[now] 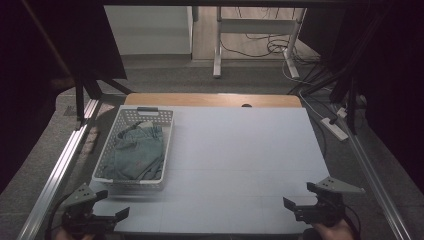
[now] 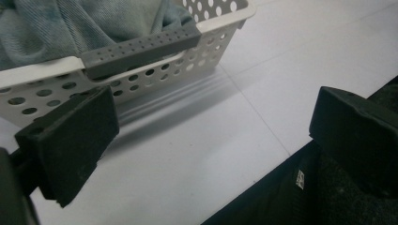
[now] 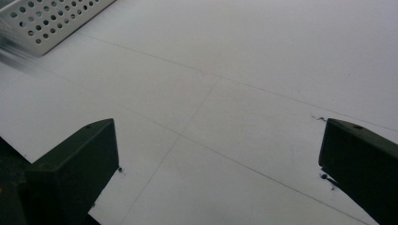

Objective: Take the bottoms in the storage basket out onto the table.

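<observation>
Both claws — left claw (image 1: pixel 111 205), right claw (image 1: pixel 298 195) — gape empty; next, I judge, left reaches the basket (image 1: pixel 131 183) holding denim (image 1: pixel 138 153).

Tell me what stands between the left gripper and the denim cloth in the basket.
The near wall of the white perforated plastic basket, with its grey handle, stands between the open left gripper and the crumpled blue denim cloth.
</observation>
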Available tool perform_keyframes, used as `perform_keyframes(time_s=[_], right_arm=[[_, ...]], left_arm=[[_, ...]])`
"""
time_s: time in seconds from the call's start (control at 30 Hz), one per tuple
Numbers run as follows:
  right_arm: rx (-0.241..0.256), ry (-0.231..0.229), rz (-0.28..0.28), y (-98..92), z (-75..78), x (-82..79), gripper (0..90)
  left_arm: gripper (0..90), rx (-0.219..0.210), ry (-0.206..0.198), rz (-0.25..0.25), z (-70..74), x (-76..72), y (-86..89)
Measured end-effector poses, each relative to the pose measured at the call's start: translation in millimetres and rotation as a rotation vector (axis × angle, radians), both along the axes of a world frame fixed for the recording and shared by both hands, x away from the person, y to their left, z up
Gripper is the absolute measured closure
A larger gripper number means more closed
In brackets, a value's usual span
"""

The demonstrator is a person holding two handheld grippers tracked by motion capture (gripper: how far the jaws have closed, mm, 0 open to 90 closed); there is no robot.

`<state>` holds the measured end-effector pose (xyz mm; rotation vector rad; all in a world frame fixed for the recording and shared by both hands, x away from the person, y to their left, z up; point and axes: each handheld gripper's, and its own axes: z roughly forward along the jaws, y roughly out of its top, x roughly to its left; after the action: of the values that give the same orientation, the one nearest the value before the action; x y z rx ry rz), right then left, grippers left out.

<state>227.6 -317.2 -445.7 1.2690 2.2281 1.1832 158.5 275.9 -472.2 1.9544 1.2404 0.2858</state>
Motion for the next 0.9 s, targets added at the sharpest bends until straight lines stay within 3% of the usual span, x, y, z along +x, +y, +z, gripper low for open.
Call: perform_keyframes(time_s=[0.6,0.9], right_arm=[[-0.035,0.004,-0.008,2.3,-0.6,-1.6,0.0],[-0.030,0.007,-0.017,0.3,-0.7,-3.3,0.0]], left_arm=[[1.1,-0.019,0.023,-0.014,-0.7,4.7,1.3],[0.4,-0.041,0.018,-0.031,-0.2,7.5,1.2]])
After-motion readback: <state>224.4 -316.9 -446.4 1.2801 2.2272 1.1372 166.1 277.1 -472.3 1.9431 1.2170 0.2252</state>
